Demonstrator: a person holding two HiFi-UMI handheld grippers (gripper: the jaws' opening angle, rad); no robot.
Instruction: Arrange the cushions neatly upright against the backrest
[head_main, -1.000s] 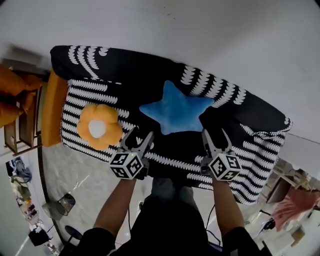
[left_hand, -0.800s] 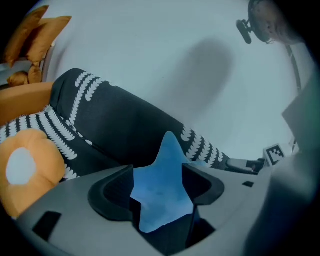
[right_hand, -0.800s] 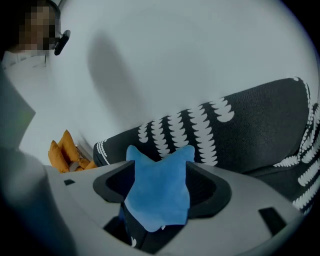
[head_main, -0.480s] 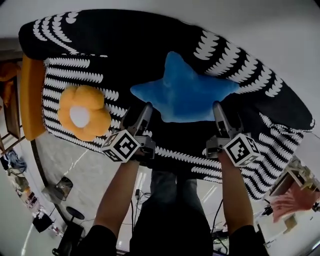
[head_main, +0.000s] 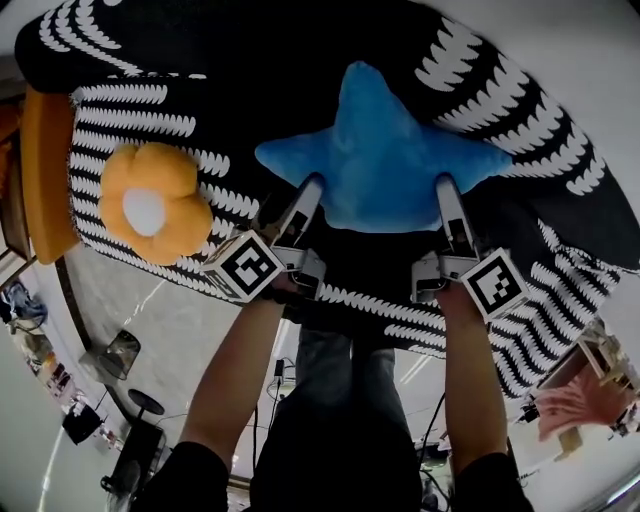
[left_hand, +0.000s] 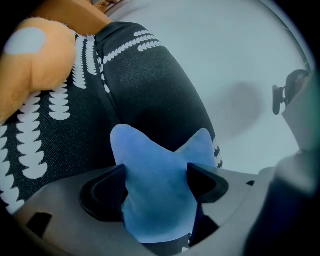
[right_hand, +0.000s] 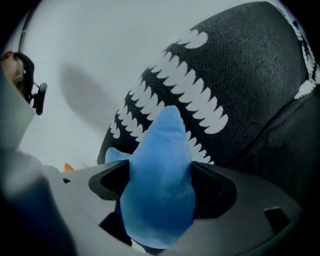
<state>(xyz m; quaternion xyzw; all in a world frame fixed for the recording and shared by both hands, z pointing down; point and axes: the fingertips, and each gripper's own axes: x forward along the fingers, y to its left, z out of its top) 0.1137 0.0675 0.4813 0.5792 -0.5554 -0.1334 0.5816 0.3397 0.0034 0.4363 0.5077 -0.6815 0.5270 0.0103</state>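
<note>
We straddle the seven and five o'clock points of the blue star cushion (head_main: 385, 150) with our left gripper (head_main: 301, 197) and right gripper (head_main: 447, 192), jaws opening wide.

blue cushion between opening jaws

the left gripper (left_hand: 156, 186) has its jaws opening, with one arm of the blue star cushion (left_hand: 145, 150) between them, touching both pads. beyond is the black sofa (left_hand: 135, 85) with white markings. an orange flower cushion (left_hand: 30, 65) sits far left, and a pale wall (left_hand: 240, 60) is to the right.
</note>
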